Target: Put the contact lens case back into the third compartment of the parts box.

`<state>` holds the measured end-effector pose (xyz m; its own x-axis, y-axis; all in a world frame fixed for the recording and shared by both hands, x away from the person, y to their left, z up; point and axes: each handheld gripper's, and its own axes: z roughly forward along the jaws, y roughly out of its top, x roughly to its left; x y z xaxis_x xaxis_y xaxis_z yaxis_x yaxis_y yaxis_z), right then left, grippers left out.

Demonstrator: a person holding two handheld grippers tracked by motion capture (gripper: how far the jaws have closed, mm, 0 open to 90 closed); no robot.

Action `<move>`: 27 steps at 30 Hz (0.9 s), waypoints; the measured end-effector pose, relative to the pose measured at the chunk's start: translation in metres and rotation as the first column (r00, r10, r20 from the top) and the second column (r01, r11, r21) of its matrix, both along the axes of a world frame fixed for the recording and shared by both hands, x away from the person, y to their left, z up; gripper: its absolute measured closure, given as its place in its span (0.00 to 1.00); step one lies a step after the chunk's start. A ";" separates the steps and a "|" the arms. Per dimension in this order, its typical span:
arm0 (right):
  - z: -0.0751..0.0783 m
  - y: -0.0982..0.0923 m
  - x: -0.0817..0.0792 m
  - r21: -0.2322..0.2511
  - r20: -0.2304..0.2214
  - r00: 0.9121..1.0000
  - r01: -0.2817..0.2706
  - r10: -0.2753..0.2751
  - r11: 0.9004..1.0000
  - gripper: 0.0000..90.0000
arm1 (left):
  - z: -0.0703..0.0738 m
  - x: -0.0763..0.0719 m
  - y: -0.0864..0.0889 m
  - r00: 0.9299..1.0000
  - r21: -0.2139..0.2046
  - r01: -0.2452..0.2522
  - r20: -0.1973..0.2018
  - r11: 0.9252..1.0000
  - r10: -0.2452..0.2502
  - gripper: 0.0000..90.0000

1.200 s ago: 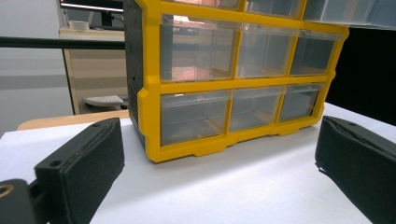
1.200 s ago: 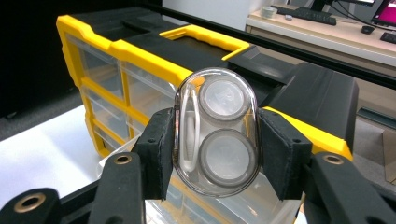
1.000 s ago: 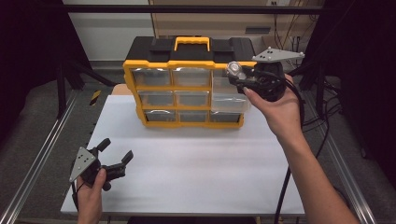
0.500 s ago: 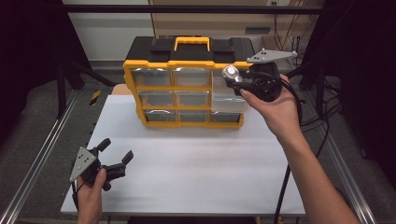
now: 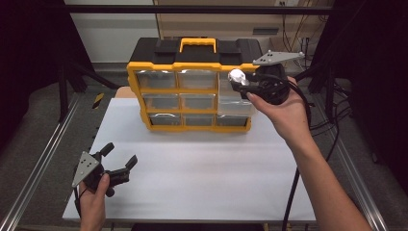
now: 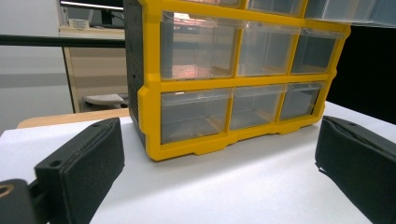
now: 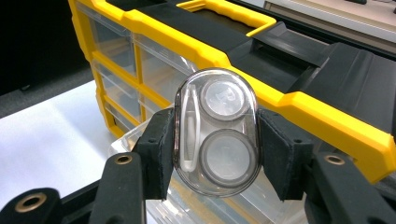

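Bright even overhead light, dark surroundings, soft focus, faint shadows

A white desk [image 5: 207, 178] carries the scene. At its eleven o'clock corner a tan wooden surface [image 5: 126, 92] peeks out. Farther toward ten o'clock, a yellow-and-black striped patch [image 5: 98, 100] lies on the grey floor [image 5: 45, 120], possibly tape. Black cables [image 5: 327, 120] trail at three o'clock.

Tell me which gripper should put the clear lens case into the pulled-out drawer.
Right. The right gripper is shut on the lens case, held just above the pulled-out drawer of the yellow organizer. The left gripper sits open at the table's near-left corner.
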<state>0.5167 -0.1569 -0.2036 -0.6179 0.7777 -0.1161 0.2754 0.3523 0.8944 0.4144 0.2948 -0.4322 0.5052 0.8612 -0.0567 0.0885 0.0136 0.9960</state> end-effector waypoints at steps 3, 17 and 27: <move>0.000 0.000 0.000 -0.008 0.000 1.000 -0.001 0.001 1.000 0.55 | 0.000 0.000 0.000 1.000 -0.001 0.000 -0.001 1.000 0.000 0.01; 0.006 -0.003 -0.001 0.028 0.004 1.000 0.005 -0.006 1.000 0.42 | -0.003 0.000 0.001 1.000 0.005 -0.011 -0.013 1.000 0.011 0.01; 0.002 -0.008 0.001 0.101 0.046 0.995 0.082 -0.087 0.991 0.14 | -0.004 0.000 0.001 1.000 0.011 -0.023 -0.013 1.000 0.023 0.01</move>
